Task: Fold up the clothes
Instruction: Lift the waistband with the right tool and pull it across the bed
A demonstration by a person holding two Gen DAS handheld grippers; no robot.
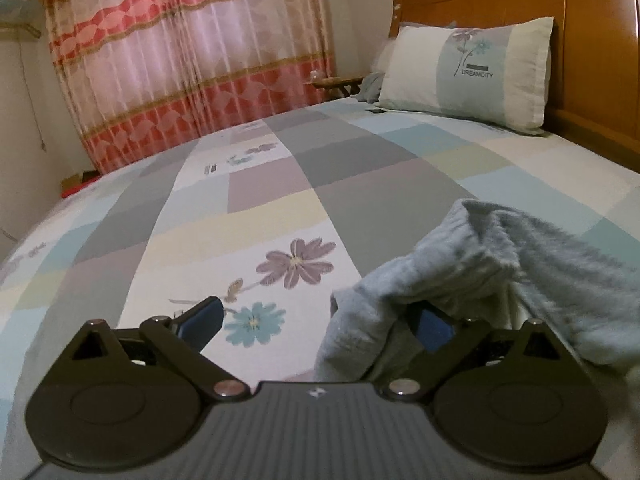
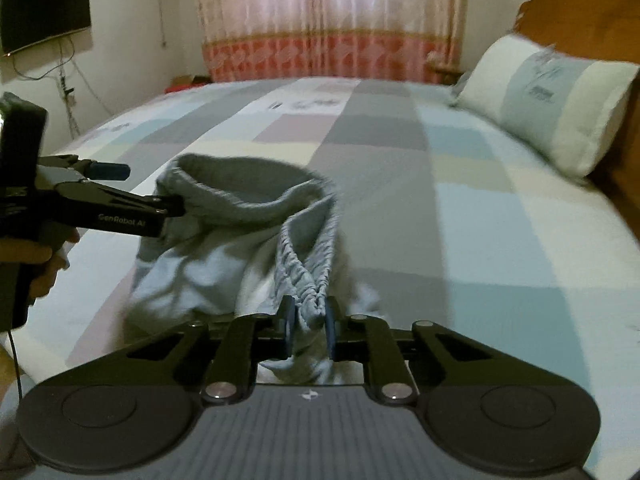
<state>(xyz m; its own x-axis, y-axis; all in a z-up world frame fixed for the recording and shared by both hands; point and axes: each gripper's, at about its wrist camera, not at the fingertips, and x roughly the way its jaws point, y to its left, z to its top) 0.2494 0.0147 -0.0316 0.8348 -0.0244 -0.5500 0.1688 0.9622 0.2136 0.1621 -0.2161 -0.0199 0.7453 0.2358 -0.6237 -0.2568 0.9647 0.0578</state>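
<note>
Grey garment (image 2: 240,220) waistband pinched between right gripper (image 2: 308,322) fingers, draped over one spread left gripper (image 1: 320,322) finger

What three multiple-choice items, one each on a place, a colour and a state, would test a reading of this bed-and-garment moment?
1. Where does the pillow lie?
A. Against the wooden headboard
B. On the floor
C. Under the garment

2. What colour is the garment?
A. Bright red
B. Pale grey-blue
C. Black

3. How does the right gripper stand?
A. Wide open above bare sheet
B. Out of view
C. Shut on the garment's elastic band

Answers:
1. A, since the pillow leans on the headboard at the far end of the bed.
2. B, since both views show pale grey-blue cloth.
3. C, since the gathered band is pinched between its two pads, while the left gripper stands open with cloth draped over one finger.
</note>
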